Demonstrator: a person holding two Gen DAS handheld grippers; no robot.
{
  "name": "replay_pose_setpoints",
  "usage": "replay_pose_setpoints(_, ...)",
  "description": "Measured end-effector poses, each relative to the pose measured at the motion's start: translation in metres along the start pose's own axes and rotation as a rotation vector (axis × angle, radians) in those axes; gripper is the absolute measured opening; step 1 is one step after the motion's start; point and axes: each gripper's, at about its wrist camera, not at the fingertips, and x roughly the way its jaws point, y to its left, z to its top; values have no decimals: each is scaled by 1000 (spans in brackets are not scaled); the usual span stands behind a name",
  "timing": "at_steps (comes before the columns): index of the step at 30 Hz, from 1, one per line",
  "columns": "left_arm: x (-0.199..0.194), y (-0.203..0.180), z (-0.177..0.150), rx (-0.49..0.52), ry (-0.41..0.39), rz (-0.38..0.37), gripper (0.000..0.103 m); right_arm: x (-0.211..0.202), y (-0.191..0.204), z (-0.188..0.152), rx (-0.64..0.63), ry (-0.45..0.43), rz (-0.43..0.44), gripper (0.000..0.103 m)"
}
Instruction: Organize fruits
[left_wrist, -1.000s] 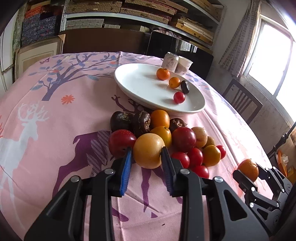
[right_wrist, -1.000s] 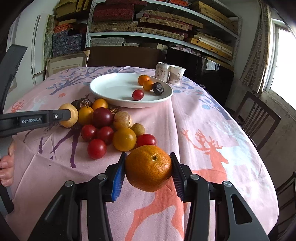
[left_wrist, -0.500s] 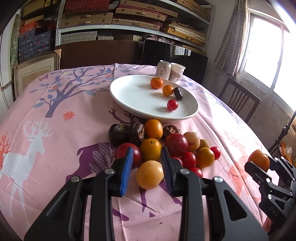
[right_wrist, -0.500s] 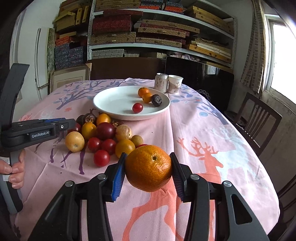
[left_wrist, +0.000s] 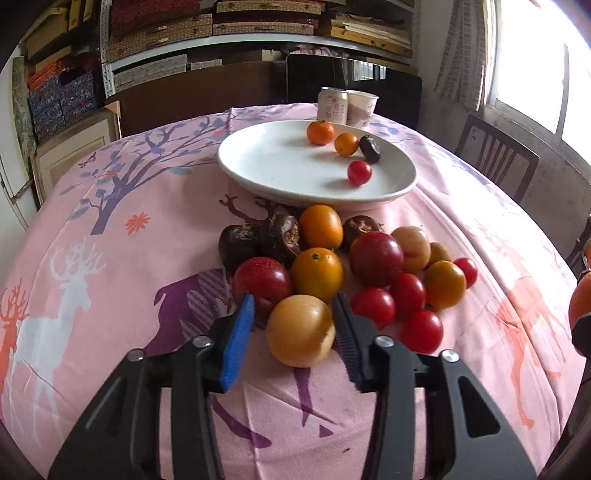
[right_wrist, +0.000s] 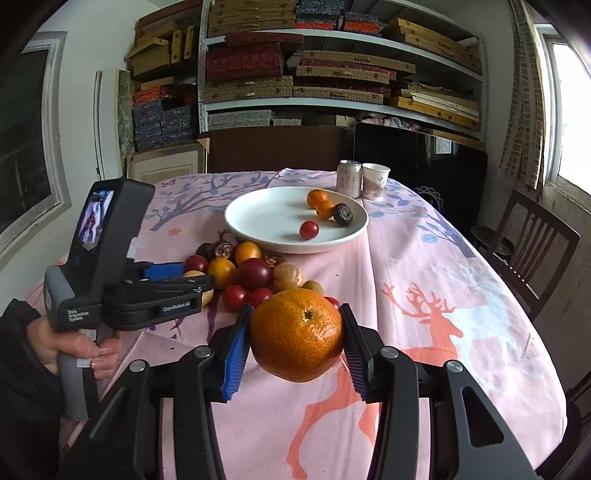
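A round yellow fruit lies on the pink tablecloth just in front of the fruit pile. My left gripper straddles it and its jaws are opening; a gap shows at the blue left pad. In the right wrist view my right gripper is shut on a large orange, held above the cloth near the pile. The white plate behind holds two small oranges, a red tomato and a dark fruit. The left gripper shows from the side, in a person's hand.
A drink can and a paper cup stand right behind the plate. A dark wooden chair sits at the table's right edge. Shelves of stacked boxes fill the back wall.
The left gripper drew the yellow fruit out of the pile, set it on the cloth, and its jaws have spread. The right gripper rose a little with the orange still clamped.
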Motion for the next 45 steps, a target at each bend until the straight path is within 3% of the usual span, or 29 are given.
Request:
replay_pose_setpoints(7, -8, 1, 0, 2, 6, -27, 35, -19, -9, 2, 30, -31, -68, 47)
replay_pose_setpoints(12, -28, 35, 4, -139, -65, -35, 35, -35, -27, 1, 57, -66, -132, 47)
replay_pose_setpoints(17, -41, 46, 6, -176, -115, 41, 35, -39, -44, -2, 97, -58, -171, 47)
replay_pose_setpoints(19, -47, 40, 7, -144, -138, 115, 35, -40, -50, -4, 99, -57, -165, 47)
replay_pose_setpoints(27, -50, 30, 7, -96, -153, 181, 35, -39, -73, -7, 127, -22, -163, 47)
replay_pose_setpoints(34, -55, 18, 9, -112, -146, 83, 35, -29, -84, -5, 119, 27, -149, 47)
replay_pose_setpoints(39, -55, 4, 12, -71, -125, 71, 35, -15, -87, 17, 148, 9, -88, 47)
replay_pose_setpoints(43, -56, 14, 21, -107, -92, 37, 35, 5, -78, 35, 105, -4, -40, 47)
replay_pose_setpoints(45, -58, 14, 26, -85, -93, 58, 35, 17, -74, 43, 80, 13, -23, 47)
